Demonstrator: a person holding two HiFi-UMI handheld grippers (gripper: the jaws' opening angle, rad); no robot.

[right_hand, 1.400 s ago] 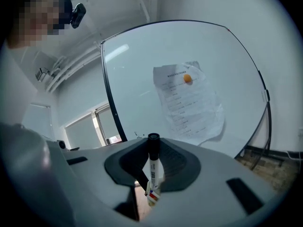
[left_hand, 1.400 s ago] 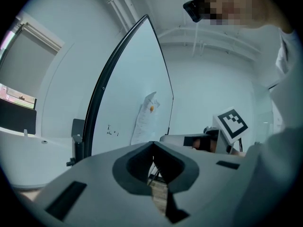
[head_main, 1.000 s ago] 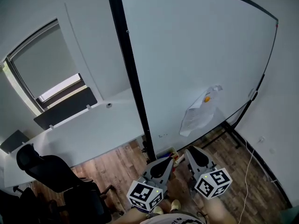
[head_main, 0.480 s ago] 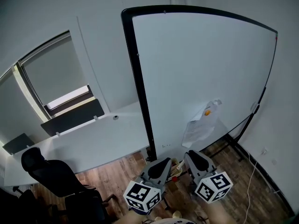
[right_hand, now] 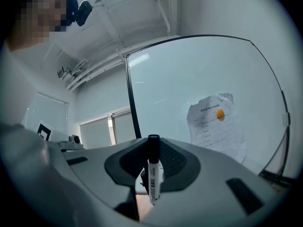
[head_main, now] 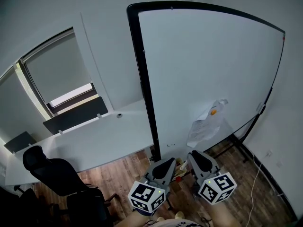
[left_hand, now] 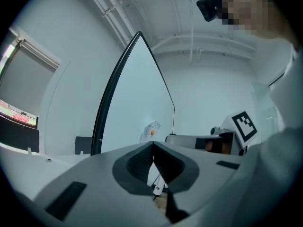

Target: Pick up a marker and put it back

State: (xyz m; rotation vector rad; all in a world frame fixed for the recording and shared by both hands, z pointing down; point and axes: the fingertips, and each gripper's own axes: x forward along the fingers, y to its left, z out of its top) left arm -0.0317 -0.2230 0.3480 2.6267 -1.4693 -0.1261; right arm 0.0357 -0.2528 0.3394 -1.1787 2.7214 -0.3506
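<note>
My right gripper (right_hand: 152, 151) is clamped on the marker (right_hand: 153, 178), which stands upright between the jaws at the lower middle of the right gripper view — black cap up, white barrel below. My left gripper (left_hand: 152, 145) has its jaws pressed together with nothing between them — both sit at the bottom of the head view, below the whiteboard (head_main: 213, 70).

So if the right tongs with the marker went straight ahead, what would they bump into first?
Most likely the whiteboard, on its bare part left of the paper stuck on it. The right tongs hold the marker upright and aim there. How far off it stands is hard to tell.
</note>
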